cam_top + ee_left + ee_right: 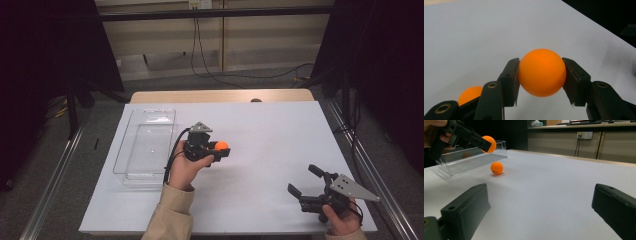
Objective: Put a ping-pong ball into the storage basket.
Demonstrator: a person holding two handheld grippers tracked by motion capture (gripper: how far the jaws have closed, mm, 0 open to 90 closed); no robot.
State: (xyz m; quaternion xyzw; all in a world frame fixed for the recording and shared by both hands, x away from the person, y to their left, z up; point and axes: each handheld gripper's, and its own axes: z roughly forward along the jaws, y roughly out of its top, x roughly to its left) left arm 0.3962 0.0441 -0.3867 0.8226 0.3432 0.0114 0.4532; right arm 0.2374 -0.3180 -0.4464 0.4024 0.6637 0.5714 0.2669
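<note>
Above white table sheet (260, 145), left gripper (221, 148) clamping smooth orange plastic ball (541, 72), lifted clear. Second orange ball (496, 168) lying on sheet beside clear plastic tray (131, 145). Right gripper (306, 181) resting near table edge, jaws gaping, empty. Advice: keeping squeeze steady, carrying level over tray, lowering before releasing; ball looking bouncy.

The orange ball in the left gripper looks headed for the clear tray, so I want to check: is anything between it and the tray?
Nothing visible. The held ball hangs right of the clear tray; a second ball lies on the table below it, beside the tray.
</note>
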